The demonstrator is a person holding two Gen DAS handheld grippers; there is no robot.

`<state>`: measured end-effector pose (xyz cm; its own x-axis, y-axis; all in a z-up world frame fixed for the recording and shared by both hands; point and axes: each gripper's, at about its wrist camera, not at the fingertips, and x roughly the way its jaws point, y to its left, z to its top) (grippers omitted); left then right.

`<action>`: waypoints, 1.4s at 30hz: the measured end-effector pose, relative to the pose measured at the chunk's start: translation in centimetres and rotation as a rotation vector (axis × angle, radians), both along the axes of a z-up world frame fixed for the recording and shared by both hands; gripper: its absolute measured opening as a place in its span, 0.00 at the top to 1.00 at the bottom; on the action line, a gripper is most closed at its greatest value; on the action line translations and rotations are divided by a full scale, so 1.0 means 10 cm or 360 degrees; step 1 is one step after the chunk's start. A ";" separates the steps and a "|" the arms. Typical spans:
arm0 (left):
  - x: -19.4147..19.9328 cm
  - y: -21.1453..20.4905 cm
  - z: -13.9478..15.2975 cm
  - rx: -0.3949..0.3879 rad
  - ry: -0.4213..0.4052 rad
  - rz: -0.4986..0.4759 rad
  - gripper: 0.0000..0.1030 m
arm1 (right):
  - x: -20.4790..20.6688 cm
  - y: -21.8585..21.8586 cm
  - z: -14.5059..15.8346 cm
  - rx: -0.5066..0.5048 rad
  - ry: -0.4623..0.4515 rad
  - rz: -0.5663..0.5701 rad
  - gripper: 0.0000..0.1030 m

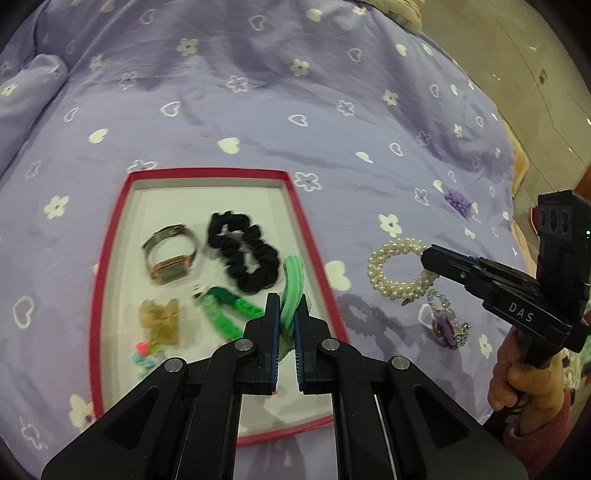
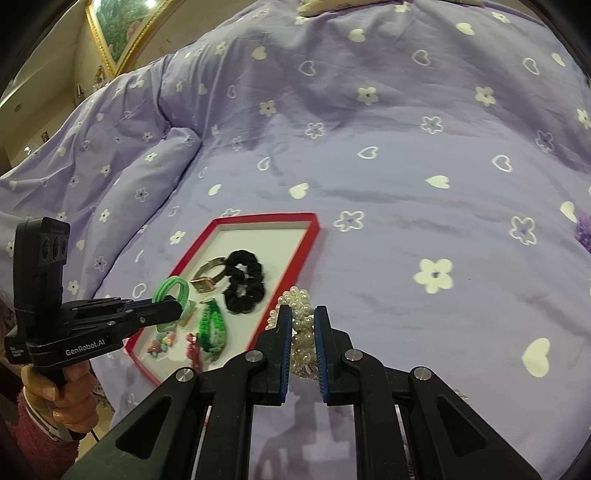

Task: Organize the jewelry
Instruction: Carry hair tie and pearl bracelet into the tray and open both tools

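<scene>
My left gripper (image 1: 287, 306) is shut on a light green hair tie (image 1: 291, 280) and holds it above the right side of the red-rimmed white tray (image 1: 295, 206); it also shows in the right wrist view (image 2: 173, 291). The tray holds a gold watch (image 1: 170, 254), a black scrunchie (image 1: 243, 251), a green braided bracelet (image 1: 225, 314), an amber clip (image 1: 160, 321) and colourful beads (image 1: 146, 356). My right gripper (image 2: 303, 314) straddles the pearl bracelet (image 2: 301, 332) on the bed, jaws close around it. The pearl bracelet (image 1: 399, 269) lies right of the tray.
Everything rests on a lilac quilt (image 1: 258, 92) with white hearts and flowers. A small purple-beaded bracelet (image 1: 445, 321) lies near the pearls. A purple flower piece (image 1: 458, 201) lies farther right. A gold-framed picture (image 2: 118, 33) hangs at the back left.
</scene>
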<state>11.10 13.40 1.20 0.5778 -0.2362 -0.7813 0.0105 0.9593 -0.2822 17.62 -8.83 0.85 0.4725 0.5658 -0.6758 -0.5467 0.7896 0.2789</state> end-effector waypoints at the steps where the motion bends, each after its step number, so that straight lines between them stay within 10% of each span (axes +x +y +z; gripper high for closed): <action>1: -0.03 0.04 0.00 -0.0004 0.0001 0.0012 0.94 | -0.01 0.03 0.00 0.0000 0.0000 0.0007 0.89; 42: 0.04 1.13 -0.56 -0.0184 0.0167 0.0360 0.94 | 0.11 1.23 -0.53 -0.0003 0.0210 0.0197 0.89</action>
<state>11.46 24.66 -4.38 0.5434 -0.2016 -0.8149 -0.2352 0.8953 -0.3783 18.69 3.50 -4.48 0.3061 0.6128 -0.7286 -0.5985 0.7190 0.3533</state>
